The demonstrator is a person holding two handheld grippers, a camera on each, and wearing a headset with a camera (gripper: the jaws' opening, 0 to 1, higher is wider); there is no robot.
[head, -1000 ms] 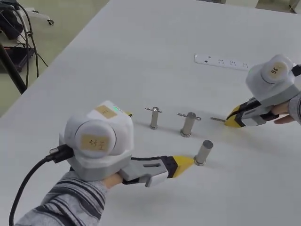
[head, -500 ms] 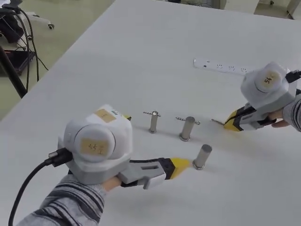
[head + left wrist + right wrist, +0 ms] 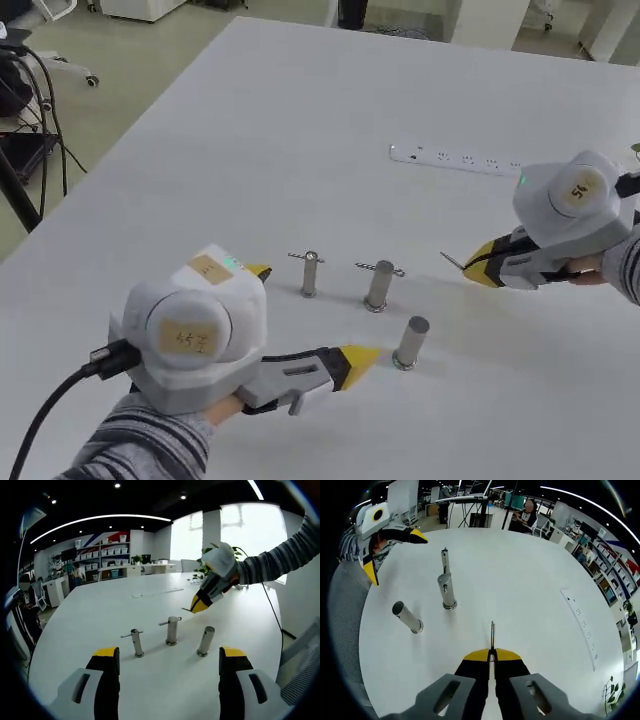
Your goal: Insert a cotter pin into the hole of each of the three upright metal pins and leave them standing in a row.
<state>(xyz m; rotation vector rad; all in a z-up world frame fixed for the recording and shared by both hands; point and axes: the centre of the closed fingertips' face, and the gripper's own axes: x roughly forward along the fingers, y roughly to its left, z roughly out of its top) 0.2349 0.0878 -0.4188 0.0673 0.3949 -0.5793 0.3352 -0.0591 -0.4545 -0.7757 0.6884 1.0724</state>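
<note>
My left gripper [image 3: 310, 312] is spread wide, holding nothing, just left of the pins on the table [image 3: 300, 130]. The left pin [image 3: 309, 273] and middle pin [image 3: 378, 286] each seem to carry a cotter pin. The third pin [image 3: 410, 341] stands bare, nearer me. My right gripper [image 3: 476, 268], right of them, pinches a loose cotter pin [image 3: 452, 261].
</note>
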